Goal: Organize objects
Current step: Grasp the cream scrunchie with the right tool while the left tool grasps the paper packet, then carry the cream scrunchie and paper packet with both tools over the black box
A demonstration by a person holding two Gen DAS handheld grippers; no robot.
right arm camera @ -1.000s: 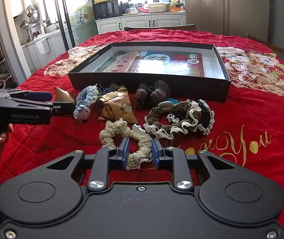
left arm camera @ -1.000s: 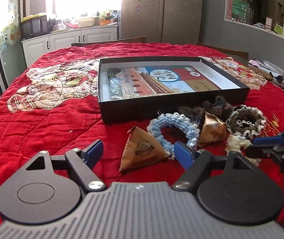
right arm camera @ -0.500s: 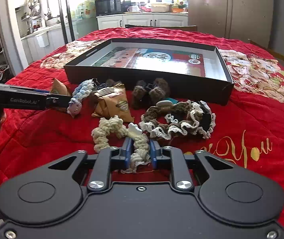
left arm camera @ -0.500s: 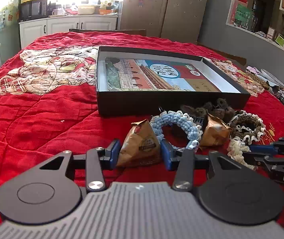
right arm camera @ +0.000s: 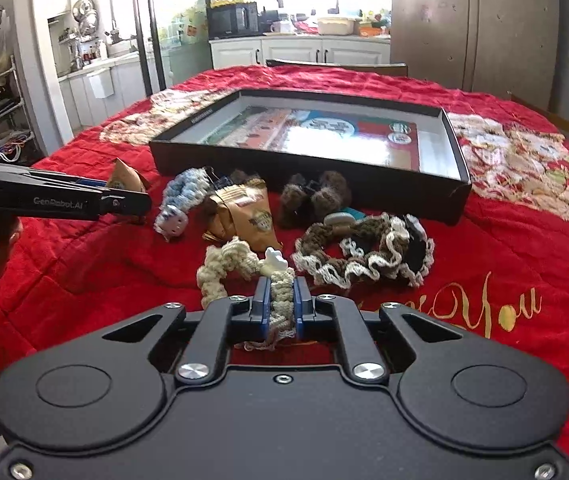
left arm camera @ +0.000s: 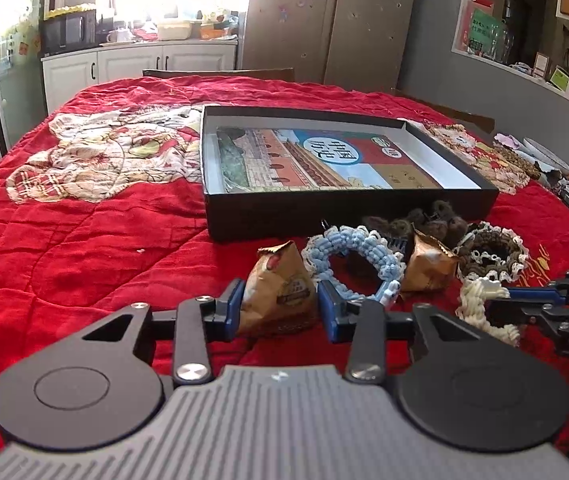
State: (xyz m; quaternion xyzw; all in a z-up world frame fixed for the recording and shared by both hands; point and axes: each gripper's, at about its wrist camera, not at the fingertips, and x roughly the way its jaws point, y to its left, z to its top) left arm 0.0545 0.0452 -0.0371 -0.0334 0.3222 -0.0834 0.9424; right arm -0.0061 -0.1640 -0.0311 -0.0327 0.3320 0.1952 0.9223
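Note:
My left gripper [left arm camera: 278, 306] is shut on a brown triangular snack packet [left arm camera: 278, 292], lifted slightly off the red cloth. My right gripper [right arm camera: 279, 306] is shut on a cream crocheted scrunchie [right arm camera: 228, 266], which also shows in the left wrist view [left arm camera: 480, 300]. An open black box [left arm camera: 348, 208] with a printed picture inside lies just beyond; it also shows in the right wrist view [right arm camera: 308, 164]. In front of it lie a blue scrunchie [left arm camera: 358, 250], a second brown packet [left arm camera: 428, 266], a brown-and-white scrunchie [right arm camera: 364, 254] and dark brown fuzzy pieces [right arm camera: 316, 198].
The red quilted cloth [left arm camera: 84, 248] covers the whole table. Clutter lies at the table's right edge [left arm camera: 540, 164]. Chair backs stand at the far side [left arm camera: 220, 73]. Shelves are on the right wall, kitchen cabinets behind.
My left gripper closed on the brown packet and lifted it slightly. My right gripper tightened on the cream scrunchie and rose a little.

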